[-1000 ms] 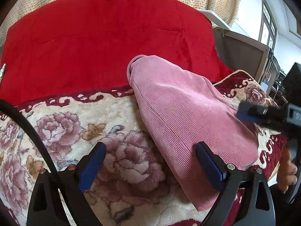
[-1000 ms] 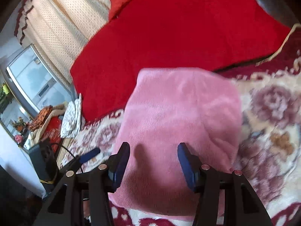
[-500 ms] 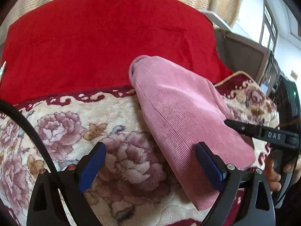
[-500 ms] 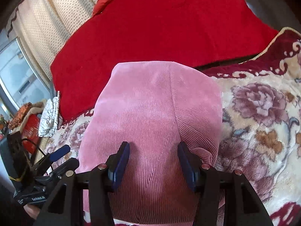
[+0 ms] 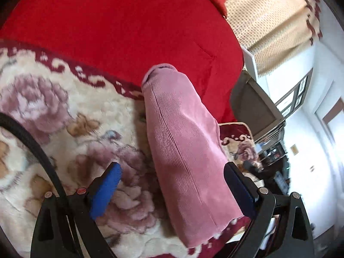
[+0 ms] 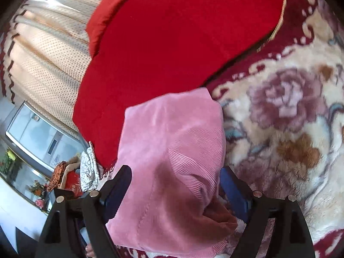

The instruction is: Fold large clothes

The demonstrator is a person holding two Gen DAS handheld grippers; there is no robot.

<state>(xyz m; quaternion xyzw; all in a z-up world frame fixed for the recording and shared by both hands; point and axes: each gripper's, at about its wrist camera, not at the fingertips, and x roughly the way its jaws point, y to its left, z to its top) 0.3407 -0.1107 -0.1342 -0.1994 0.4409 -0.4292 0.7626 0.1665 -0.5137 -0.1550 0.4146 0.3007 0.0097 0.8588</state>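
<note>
The left gripper (image 5: 172,191) is standing with its jaws spread wide, nothing pinched, the near end of the pink corduroy garment (image 5: 185,150) lying between its blue pads without either one pressing it. The garment is lying as a long folded strip on the floral blanket (image 5: 53,111), running from six o'clock in the left wrist view up toward twelve, where its far end is reaching the red quilt (image 5: 120,25).

The right gripper (image 6: 175,188) is opening its jaws, the same garment (image 6: 172,142) sitting between them but loose of the pads. It is straddling the near edge at six o'clock.

To do this step well, I judge both grippers should be taking the near hem at matching corners, biting through all layers, then carrying it flat toward twelve o'clock so the corduroy ribs are staying straight.

Around it, a curtain (image 6: 38,60) is hanging at nine to ten o'clock in the right view, with cluttered furniture below at eight. The plush blanket may be dragging at the cloth; the quilt is crowding the far end.
</note>
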